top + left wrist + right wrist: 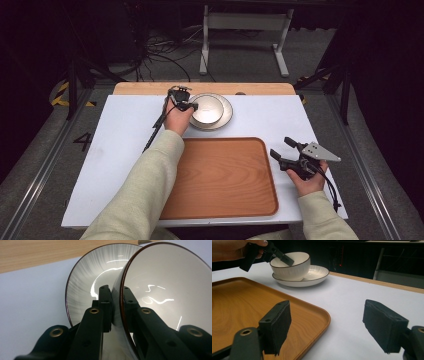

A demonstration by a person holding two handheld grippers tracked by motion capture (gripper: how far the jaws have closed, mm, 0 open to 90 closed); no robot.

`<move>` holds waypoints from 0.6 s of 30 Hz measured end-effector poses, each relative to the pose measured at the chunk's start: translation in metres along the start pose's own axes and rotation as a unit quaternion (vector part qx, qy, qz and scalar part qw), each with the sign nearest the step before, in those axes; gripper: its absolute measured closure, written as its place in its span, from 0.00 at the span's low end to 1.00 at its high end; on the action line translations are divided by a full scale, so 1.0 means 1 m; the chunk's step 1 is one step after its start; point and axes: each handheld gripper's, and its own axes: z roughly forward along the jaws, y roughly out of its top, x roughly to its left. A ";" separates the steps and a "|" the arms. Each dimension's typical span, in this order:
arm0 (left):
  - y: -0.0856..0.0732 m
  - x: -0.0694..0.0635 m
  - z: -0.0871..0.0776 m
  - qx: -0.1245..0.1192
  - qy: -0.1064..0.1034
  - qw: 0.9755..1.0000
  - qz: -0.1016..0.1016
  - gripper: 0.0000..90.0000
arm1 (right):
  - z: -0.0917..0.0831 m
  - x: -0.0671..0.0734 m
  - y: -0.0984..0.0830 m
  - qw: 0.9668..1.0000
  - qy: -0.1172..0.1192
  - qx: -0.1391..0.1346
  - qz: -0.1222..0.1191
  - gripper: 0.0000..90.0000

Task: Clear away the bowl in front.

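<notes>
At the table's far edge, left gripper [117, 307] clenched on the bowl [207, 108] rim, bowl sitting in the plate [226, 116]. Glazed ceramic: stiff, slippery, breakable, probably weighty; the rim seemed the best hold. Right gripper [337, 326] released beside the tray [225, 175].

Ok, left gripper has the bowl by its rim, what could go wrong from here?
1. The left gripper pinches only the thin glossy rim of the bowl; it may slip or swing when lifted.
2. The bowl sits in the plate; a tilted lift could drag or knock it.
3. The tray has a raised edge the bowl might clip on the way over.
</notes>
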 end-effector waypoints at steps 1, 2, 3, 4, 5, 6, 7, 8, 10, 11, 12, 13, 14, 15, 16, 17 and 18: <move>0.001 -0.001 -0.002 -0.002 0.001 1.000 0.004 0.91 | 0.000 0.000 0.000 1.000 -0.001 0.000 0.000 0.26; 0.001 -0.001 -0.002 -0.002 0.001 1.000 0.004 0.91 | 0.000 0.000 0.000 1.000 -0.001 0.000 0.000 0.26; 0.001 -0.002 -0.003 -0.004 0.005 1.000 0.008 0.91 | 0.000 0.000 0.000 1.000 -0.001 0.000 0.000 0.26; 0.002 -0.002 -0.004 -0.005 0.006 1.000 0.013 0.91 | 0.000 0.000 0.000 1.000 -0.001 0.000 0.000 0.26; 0.002 -0.002 -0.006 -0.004 0.008 1.000 0.017 0.91 | 0.000 0.000 0.000 1.000 -0.001 -0.001 0.000 0.26; 0.002 -0.002 -0.007 -0.004 0.006 1.000 0.015 0.91 | 0.000 0.000 0.000 1.000 -0.001 0.000 0.000 0.26; 0.003 -0.001 -0.009 -0.005 0.004 1.000 0.013 0.91 | 0.000 0.000 0.000 1.000 -0.001 0.000 -0.001 0.26; 0.003 -0.001 -0.010 -0.006 0.002 1.000 0.014 0.91 | 0.000 0.000 0.000 1.000 -0.001 0.000 -0.001 0.26; 0.005 -0.001 -0.015 -0.010 0.003 1.000 0.016 0.91 | 0.000 0.000 0.000 1.000 0.000 0.000 0.000 0.26; 0.006 -0.001 -0.018 -0.012 0.001 1.000 0.022 0.91 | 0.000 0.000 0.000 1.000 0.000 0.000 0.000 0.27; 0.007 -0.001 -0.020 -0.013 0.000 1.000 0.025 0.91 | 0.000 0.000 0.000 1.000 -0.001 0.000 0.000 0.27; 0.007 -0.001 -0.023 -0.015 -0.002 1.000 0.027 0.91 | 0.000 0.000 0.000 1.000 0.000 0.000 0.000 0.27; 0.008 -0.001 -0.026 -0.018 -0.003 0.999 0.027 0.91 | 0.000 0.000 0.000 1.000 0.000 0.001 -0.001 0.27; 0.009 -0.001 -0.030 -0.021 -0.005 0.999 0.029 0.91 | 0.000 0.000 0.000 1.000 0.000 0.001 -0.001 0.27; 0.010 -0.002 -0.033 -0.021 -0.006 0.999 0.032 0.91 | 0.000 0.000 0.000 1.000 0.000 0.001 -0.001 0.27; 0.011 -0.002 -0.038 -0.023 -0.011 0.999 0.034 0.91 | 0.000 0.000 0.000 1.000 0.000 0.001 -0.001 0.27; 0.012 -0.003 -0.041 -0.025 -0.013 0.999 0.036 0.91 | 0.000 0.000 0.000 1.000 0.000 0.001 -0.001 0.27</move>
